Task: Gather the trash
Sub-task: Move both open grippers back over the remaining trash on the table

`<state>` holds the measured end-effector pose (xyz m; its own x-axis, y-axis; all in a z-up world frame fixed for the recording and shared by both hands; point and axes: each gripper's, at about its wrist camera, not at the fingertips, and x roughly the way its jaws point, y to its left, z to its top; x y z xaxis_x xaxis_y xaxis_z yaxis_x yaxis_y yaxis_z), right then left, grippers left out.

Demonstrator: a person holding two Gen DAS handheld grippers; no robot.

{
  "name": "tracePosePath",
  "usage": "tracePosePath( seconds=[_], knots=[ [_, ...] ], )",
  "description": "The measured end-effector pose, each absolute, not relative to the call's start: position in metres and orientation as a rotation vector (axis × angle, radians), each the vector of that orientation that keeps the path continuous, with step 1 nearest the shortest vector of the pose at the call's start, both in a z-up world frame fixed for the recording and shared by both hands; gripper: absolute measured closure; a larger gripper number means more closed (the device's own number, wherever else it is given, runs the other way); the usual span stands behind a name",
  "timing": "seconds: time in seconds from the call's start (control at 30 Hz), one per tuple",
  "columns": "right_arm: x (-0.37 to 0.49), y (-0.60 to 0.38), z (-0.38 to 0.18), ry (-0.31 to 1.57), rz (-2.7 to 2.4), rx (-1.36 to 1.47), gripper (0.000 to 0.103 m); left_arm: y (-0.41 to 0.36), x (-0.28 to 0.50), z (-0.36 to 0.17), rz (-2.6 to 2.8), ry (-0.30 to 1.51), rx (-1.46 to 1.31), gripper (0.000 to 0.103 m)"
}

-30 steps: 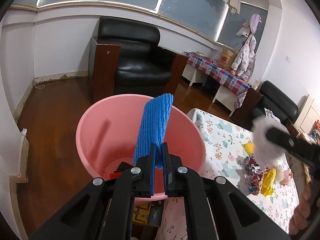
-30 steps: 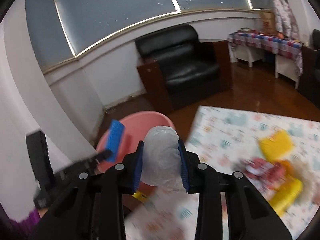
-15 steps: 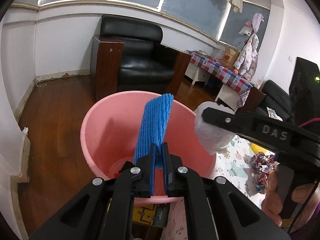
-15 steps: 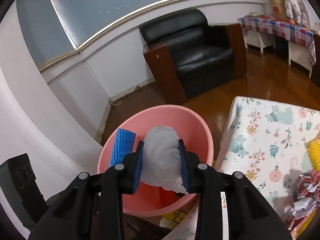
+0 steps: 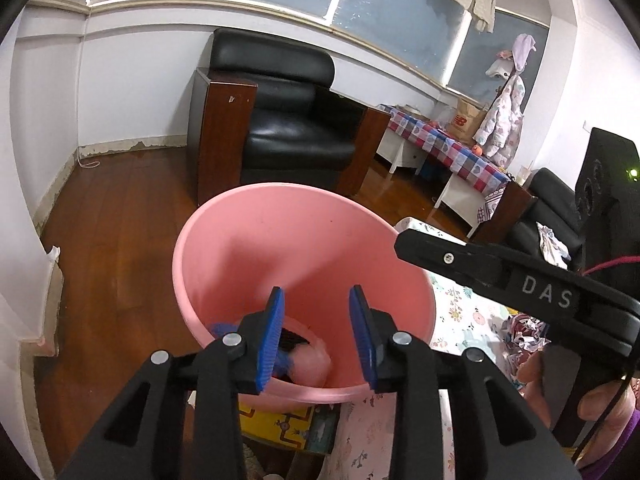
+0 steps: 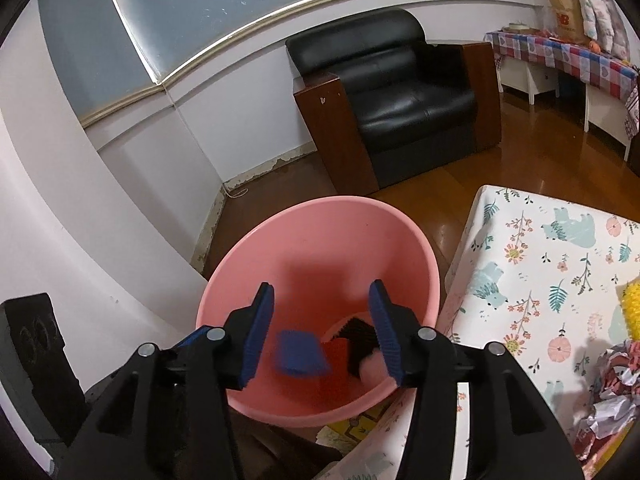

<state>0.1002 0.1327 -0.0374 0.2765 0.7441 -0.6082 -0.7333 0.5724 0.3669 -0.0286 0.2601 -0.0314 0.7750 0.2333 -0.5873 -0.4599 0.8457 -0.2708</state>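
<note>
R claw [image 6: 322, 328] just opened, empty, over pink bucket [image 6: 256, 248] w/ blue sponge [image 6: 300, 354].

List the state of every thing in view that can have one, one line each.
left gripper: open, empty, jaws just opened, over the bucket.
right gripper: open, empty, jaws just opened, over the bucket.
pink bucket: upright, holding trash.
blue sponge: lying inside the bucket.
white wad: inside the bucket, partly hidden.
crumpled wrappers: on the table, not yet collected.
yellow item: on the table, cut off by the frame.
</note>
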Motion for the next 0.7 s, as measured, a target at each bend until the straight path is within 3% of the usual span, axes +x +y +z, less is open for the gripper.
tracePosePath(
  seconds=[0.7],
  knots=[
    [0.059, 0.024, -0.022, 0.773, 0.907, 0.025, 0.053, 0.199, -0.033, -0.006, 0.342, 0.59, -0.326, 0.069]
  ],
)
